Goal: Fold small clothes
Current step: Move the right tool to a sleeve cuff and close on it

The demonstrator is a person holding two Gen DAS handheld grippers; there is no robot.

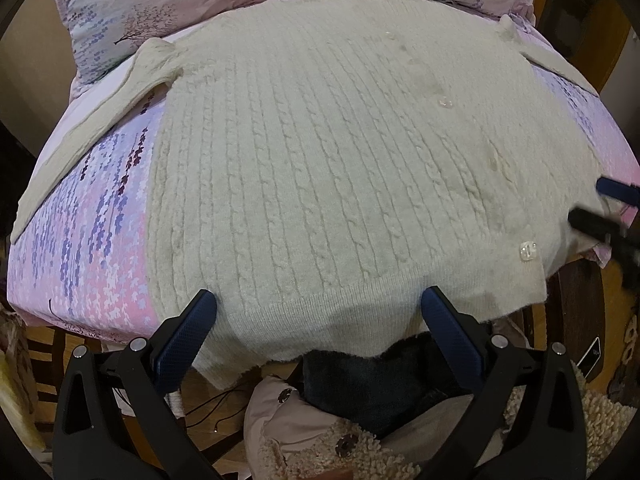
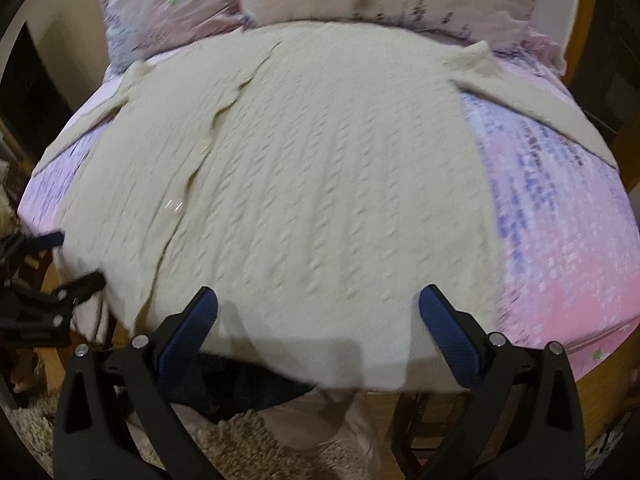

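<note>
Nearest the left wrist camera, the left gripper holds its two blue-padded fingers spread wide, with nothing between them, poised over the ribbed hem of a cream cable-knit cardigan. The cardigan lies flat, front side up, on a bed covered by a pink and lilac floral sheet, its hem hanging slightly past the near edge of the bed. A row of clear buttons runs up the placket toward the neckline. One sleeve stretches out to the left across the sheet, and the other sleeve angles off to the right. Two floral pillows sit just beyond the cardigan's collar end. Below the hem, a dark garment and a beige fleecy fabric show under the bed edge. In the right wrist view, which is somewhat blurred, the right gripper is likewise spread wide and empty above the cardigan's hem, farther along toward the pink part of the sheet. Each gripper appears at the edge of the other's view: the right one at the far right of the left wrist picture, beside the cardigan's corner, and the left one at the far left of the right wrist picture.
</note>
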